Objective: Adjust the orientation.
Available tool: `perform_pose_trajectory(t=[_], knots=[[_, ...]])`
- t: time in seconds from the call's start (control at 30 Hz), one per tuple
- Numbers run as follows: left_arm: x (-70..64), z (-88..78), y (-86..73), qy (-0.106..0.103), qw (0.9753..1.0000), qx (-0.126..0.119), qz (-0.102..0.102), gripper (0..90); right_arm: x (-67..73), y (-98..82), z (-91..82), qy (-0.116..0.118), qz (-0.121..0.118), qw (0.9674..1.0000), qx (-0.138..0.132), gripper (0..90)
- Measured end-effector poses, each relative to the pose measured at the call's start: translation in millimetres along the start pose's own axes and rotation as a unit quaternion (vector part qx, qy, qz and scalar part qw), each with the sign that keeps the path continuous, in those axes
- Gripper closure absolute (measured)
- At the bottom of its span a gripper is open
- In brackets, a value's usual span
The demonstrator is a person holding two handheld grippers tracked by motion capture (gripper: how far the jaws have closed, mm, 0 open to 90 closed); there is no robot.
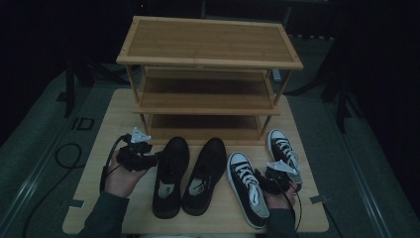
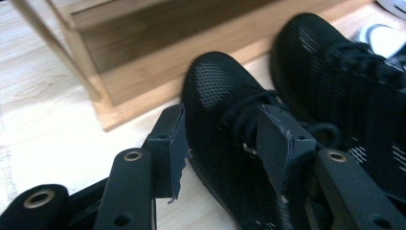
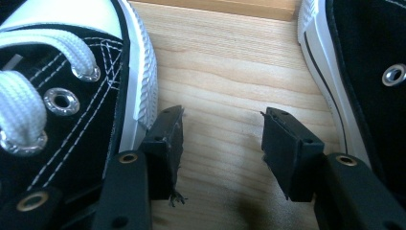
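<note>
Two black mesh shoes lie side by side on the table, the left black shoe and the right black shoe. My left gripper is open at the left shoe; its jaws straddle that shoe's outer side and laces, wide apart. Right of them lie two black-and-white canvas sneakers, the near sneaker and the far sneaker. My right gripper rests low between the sneakers, open over bare wood.
A three-shelf bamboo shoe rack stands at the back of the light wooden table, just behind the shoes' toes. Cables trail from both grippers. Dark floor surrounds the table.
</note>
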State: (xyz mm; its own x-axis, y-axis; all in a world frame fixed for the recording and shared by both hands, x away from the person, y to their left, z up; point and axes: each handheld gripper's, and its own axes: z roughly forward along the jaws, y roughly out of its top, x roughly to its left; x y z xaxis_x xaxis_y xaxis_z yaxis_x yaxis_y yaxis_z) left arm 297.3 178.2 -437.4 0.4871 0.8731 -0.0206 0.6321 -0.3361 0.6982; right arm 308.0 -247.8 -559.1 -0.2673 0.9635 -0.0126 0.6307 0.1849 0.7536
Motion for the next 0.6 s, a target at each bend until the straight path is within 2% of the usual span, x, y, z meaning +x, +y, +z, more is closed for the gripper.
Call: perform_pose_trajectory(t=[0.3, 0.4, 0.6], knots=[[-13.0, -4.2, -3.7, -0.010, 0.9999, 0.010, 0.006, 53.2, -0.1, 0.0, 0.0, 0.000, -0.001, 1.0000, 0.000, 49.1], [-20.6, -3.6, -6.6, -0.012, 0.9997, 0.018, 0.014, 52.7, -0.1, 0.0, 0.0, 0.000, -0.001, 1.0000, 0.000, 49.1], [-27.0, -3.9, -11.9, -0.014, 0.9995, 0.028, 0.010, 52.8, -0.1, 0.0, 0.0, 0.000, -0.001, 1.0000, 0.000, 49.1]])
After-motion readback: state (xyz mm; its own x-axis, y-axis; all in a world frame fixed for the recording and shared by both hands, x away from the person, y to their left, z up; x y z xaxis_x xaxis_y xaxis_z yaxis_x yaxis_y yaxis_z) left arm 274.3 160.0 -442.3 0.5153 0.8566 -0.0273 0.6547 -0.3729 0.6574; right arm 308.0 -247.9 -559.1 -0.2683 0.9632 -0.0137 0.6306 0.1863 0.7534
